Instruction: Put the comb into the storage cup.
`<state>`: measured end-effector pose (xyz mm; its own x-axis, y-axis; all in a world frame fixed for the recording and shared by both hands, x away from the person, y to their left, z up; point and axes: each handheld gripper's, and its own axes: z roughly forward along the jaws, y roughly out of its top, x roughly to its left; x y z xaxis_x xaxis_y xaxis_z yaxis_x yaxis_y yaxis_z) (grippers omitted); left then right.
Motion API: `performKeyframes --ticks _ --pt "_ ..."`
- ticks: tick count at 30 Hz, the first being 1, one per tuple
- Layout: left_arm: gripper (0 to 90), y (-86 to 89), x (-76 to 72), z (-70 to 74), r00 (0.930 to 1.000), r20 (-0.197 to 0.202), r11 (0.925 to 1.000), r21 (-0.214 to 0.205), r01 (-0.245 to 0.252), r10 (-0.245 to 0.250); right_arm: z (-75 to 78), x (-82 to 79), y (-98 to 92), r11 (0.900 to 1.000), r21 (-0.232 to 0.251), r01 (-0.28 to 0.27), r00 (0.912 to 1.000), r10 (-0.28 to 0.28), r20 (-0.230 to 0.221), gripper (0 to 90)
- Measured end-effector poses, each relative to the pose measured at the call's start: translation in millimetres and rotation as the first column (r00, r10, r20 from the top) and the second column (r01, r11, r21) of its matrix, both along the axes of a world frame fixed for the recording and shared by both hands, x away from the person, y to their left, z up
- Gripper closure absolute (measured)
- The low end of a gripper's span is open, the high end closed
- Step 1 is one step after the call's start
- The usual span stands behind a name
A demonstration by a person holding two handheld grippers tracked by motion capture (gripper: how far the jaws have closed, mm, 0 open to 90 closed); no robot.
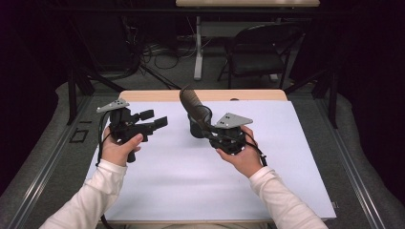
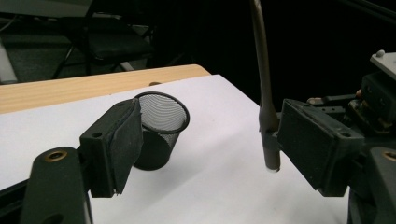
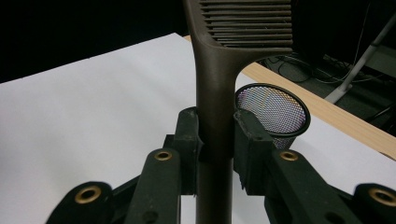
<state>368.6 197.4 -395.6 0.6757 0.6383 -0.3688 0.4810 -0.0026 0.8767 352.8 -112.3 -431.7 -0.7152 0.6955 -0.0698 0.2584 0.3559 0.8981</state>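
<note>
**Comb in the right claw, mesh cup not yet filled**

A brown comb (image 3: 215, 93) is clamped by its handle between the jaws of the right claw (image 3: 215, 140), teeth end uppermost. In the high view the comb (image 1: 191, 101) is seen raised off the bench (image 1: 191, 191), leaning up and away from the right claw (image 1: 210, 131), with the black mesh cup (image 1: 195, 128) directly behind and below it.

The mesh cup (image 2: 159, 133) is seen standing upright on the white sheet covering the bench, toward its far edge; nothing is visible inside it in either gripper view. In the right gripper view the mesh cup (image 3: 275, 114) sits just beyond the right-hand jaw, its mouth open toward the camera.

The left claw (image 1: 154, 121) is held clear to the left, above the bench, jaws apart and nothing between them. From its own camera the left claw (image 2: 210, 144) is seen pointed across at the comb's handle end (image 2: 270, 140), which hangs free beside one pad without contact.

Judged progress: pickup done, comb lifted and brought near the cup. Left to do, by appearance: comb to be lined up over the rim, lowered in and let go. The left claw appears uninvolved for now.
</note>
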Motion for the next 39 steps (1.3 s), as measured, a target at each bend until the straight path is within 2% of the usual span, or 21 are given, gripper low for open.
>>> performKeyframes --ticks 5,13,16,25,30,34,39 --pt "25.4 -10.8 7.1 0.9 0.9994 -0.025 0.9995 -0.020 0.025 -0.025 -0.5 0.3 0.7 1.0000 0.003 0.000 1.0000 0.000 -0.003 72.7" --pt "28.9 -24.0 13.6 1.0 0.9975 -0.041 0.9983 -0.018 0.056 -0.057 -0.8 0.5 1.9 1.0000 0.008 -0.002 1.0000 0.002 -0.004 72.6" --pt "30.2 -27.1 14.4 1.1 0.9971 -0.055 0.9986 -0.013 0.052 -0.053 -1.0 0.6 2.0 0.9999 0.011 -0.001 1.0000 0.001 -0.003 72.6" --pt "33.4 -30.3 18.1 -1.5 0.9914 -0.116 0.9968 -0.057 0.055 -0.062 -2.0 0.6 3.2 0.9999 0.012 -0.005 1.0000 0.005 -0.001 72.6" --pt "35.3 -31.3 21.6 -3.3 0.9896 -0.132 0.9952 -0.085 0.047 -0.058 -2.8 0.3 5.1 0.9999 0.012 -0.007 1.0000 0.008 -0.004 72.6" --pt "36.7 -32.5 24.1 -5.5 0.9898 -0.129 0.9940 -0.098 0.048 -0.061 -3.3 0.3 6.1 0.9999 0.013 -0.008 1.0000 0.008 -0.004 72.6" --pt "39.4 -34.0 27.4 -8.8 0.9817 -0.164 0.9849 -0.158 0.071 -0.097 -3.5 0.3 6.8 0.9998 0.015 -0.011 0.9999 0.011 -0.003 72.6"
